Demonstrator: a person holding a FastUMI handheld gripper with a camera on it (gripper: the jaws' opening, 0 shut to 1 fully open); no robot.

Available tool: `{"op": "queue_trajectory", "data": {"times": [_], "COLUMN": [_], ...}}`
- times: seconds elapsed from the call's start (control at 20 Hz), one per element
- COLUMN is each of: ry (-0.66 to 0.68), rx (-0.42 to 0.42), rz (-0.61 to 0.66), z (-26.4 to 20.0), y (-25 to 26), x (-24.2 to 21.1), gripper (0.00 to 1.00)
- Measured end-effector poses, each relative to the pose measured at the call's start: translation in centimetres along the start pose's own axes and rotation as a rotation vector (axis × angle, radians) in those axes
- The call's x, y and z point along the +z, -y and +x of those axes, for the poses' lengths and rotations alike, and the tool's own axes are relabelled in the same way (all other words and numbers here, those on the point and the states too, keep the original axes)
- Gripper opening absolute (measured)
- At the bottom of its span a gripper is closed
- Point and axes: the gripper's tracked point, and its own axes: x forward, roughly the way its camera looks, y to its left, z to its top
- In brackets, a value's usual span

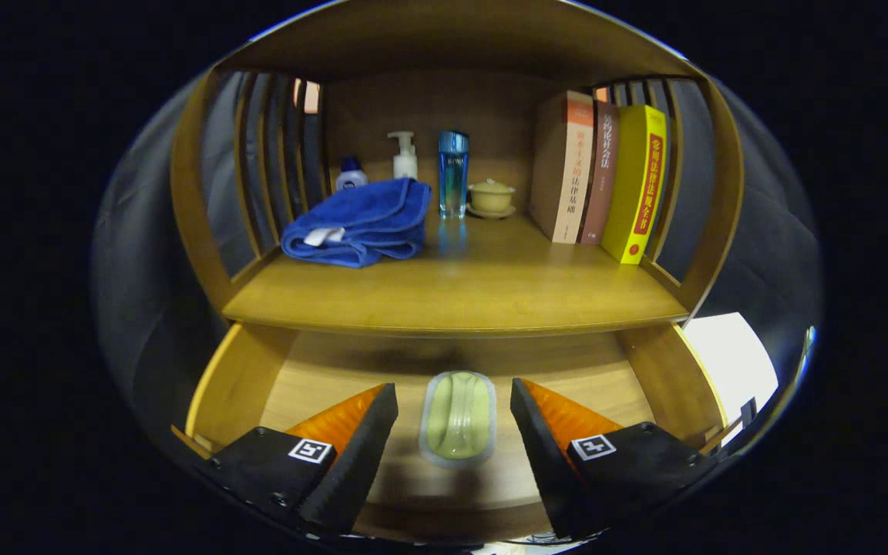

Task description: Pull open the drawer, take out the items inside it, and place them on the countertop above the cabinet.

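Drawer [243, 385] pulled open, green soap case [457, 416] between spread tongs [454, 405], blue towel [359, 220] on countertop [459, 297] above

Drawer [259, 385] is pulled open under the countertop [452, 297]. Gripper [454, 412] hangs over it, fingers spread wide, nothing pinched. Betw. them lies a pale green item in clear wrap [458, 416] on the drawer floor, not touching either finger. Up top: blue towel [359, 223] at left, pump bottle [405, 156], blue bottle [452, 173], lidded cup [491, 197] w/ saucer, three books [602, 177] upright at right.
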Motion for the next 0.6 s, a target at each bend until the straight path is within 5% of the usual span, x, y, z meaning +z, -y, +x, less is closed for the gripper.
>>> {"op": "queue_trajectory", "data": {"times": [0.3, 0.6], "ry": [-0.144, -0.213], "rx": [0.011, 0.019], "rz": [0.073, 0.069], "z": [3.8, 4.6], "y": [0.0, 0.1], "x": [-4.5, -6.4], "gripper": [0.87, 0.57]}}
